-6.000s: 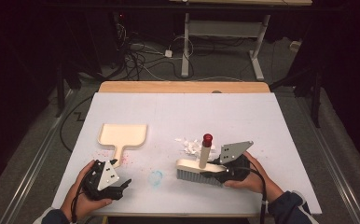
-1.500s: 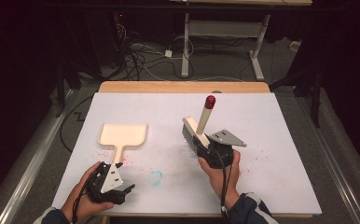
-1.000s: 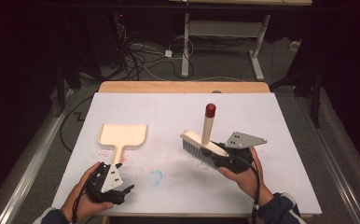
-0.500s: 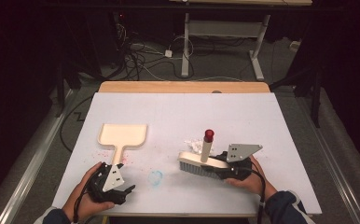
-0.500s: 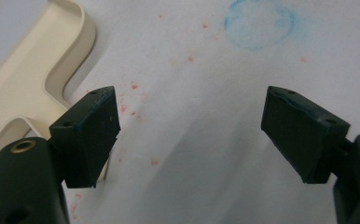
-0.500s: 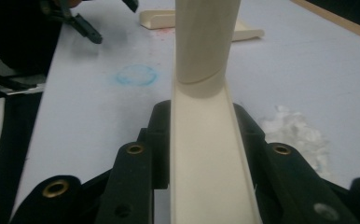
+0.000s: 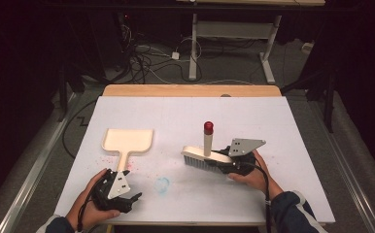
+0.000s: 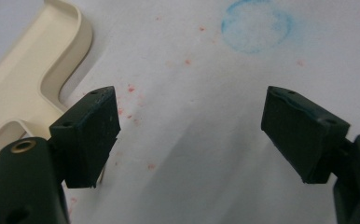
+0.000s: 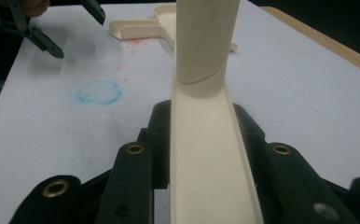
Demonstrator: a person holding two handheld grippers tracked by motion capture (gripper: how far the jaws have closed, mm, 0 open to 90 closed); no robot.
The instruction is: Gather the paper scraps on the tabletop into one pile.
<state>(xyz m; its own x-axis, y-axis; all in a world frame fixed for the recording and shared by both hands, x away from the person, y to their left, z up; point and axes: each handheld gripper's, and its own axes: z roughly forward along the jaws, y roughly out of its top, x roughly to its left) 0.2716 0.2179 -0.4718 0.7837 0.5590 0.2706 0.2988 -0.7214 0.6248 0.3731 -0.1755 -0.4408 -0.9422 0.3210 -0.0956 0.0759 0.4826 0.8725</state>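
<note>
Step in hand: sweeping. Your right gripper (image 7: 230,164) is clenched on the back of the brush (image 7: 206,158), both jaws pressed against the cream head as seen in the right gripper view. The brush sits right of centre on the white table (image 7: 292,145), bristles down and, as far as the high view tells, at or just above the surface. Your left gripper (image 7: 127,198) rests near the front edge with its jaws released and nothing between them, just beside the handle of the dustpan (image 7: 127,141) but not touching it.

Next move, as I judge it: drag the bristles leftward across the board toward the dustpan mouth, and take hold of the dustpan handle with the left jaws so it will not slide (the pan lies loose, flat on the table).

Brush: cream plastic head, grey-white bristles, an upright cream handle ending in a red cap (image 7: 208,127). Faint pink specks (image 8: 130,88) lie scattered beside the dustpan handle; a blue chalky ring (image 7: 162,184) marks the table between your two hands.
</note>
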